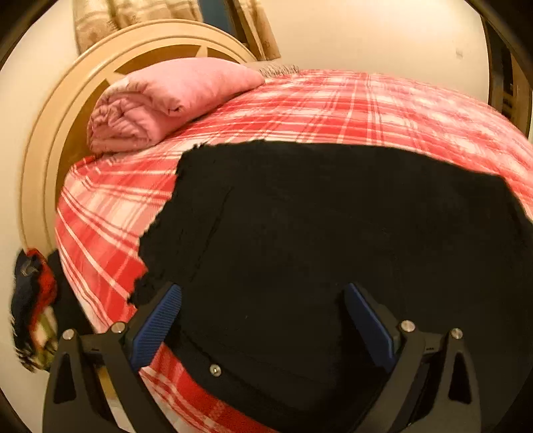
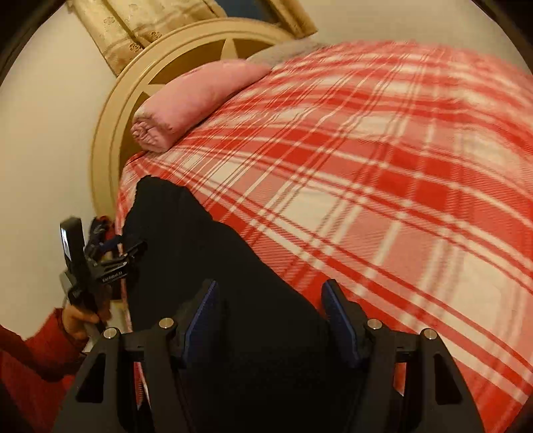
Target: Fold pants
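Black pants (image 1: 316, 226) lie spread flat on a red-and-white plaid bedspread (image 1: 333, 106). A metal button (image 1: 215, 369) shows near their close edge. My left gripper (image 1: 263, 289) hovers open over the pants' near left part, its blue pads (image 1: 160, 323) wide apart with nothing between them. In the right wrist view the pants (image 2: 200, 239) run from the lower middle up to the left edge of the bed. My right gripper (image 2: 270, 283) stands open above their right edge, gripping nothing. A hand in a red sleeve (image 2: 40, 349) holds the left gripper (image 2: 131, 249) at the pants' left side.
A folded pink quilt (image 1: 160, 100) lies at the head of the bed against a cream round headboard (image 1: 66, 100). Patterned curtains (image 2: 133, 26) hang behind. A dark red and blue cloth (image 1: 33, 306) hangs off the left bedside. Bare plaid bedspread (image 2: 399, 200) stretches to the right.
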{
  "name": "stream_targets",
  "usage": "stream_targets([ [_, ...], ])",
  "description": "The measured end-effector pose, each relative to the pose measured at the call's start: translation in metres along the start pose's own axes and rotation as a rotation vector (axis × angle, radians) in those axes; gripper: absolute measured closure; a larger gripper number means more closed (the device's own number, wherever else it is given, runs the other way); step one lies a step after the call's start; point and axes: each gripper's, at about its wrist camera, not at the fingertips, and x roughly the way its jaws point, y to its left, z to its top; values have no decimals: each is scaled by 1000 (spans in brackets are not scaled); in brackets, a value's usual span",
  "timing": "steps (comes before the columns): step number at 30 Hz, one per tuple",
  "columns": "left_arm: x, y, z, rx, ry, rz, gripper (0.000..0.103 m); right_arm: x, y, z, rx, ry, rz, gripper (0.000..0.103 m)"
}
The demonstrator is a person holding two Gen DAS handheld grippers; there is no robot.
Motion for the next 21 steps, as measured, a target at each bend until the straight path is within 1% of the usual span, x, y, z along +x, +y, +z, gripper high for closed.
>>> stream_targets([
  [3,1,9,-8,-47,26,-37,0,1,14,-4,-26,20,98,37],
  [6,2,12,-8,-46,47,-44,0,2,30,-14,-78,45,108,37],
  [9,1,9,-1,-39,70,-38,0,6,28,-20,-52,64,148,37],
  [12,-4,6,4,-34,50,-40,1,8,30,-21,-44,71,178,36],
  [13,-5,6,5,-36,40,-41,1,8,32,-19,-59,69,180,36],
  [15,-5,5,6,-37,31,-47,1,10,35,-10,-63,39,141,36],
  [17,1,3,4,-29,53,-42,1,11,34,-5,-40,27,165,36],
  [18,3,2,1,-32,57,-39,1,17,36,-3,-29,44,194,36],
  [19,2,3,0,-44,48,-40,1,20,39,-3,-32,60,205,36],
  [21,2,5,-1,-53,55,-49,1,26,52,-8,-85,106,230,36],
])
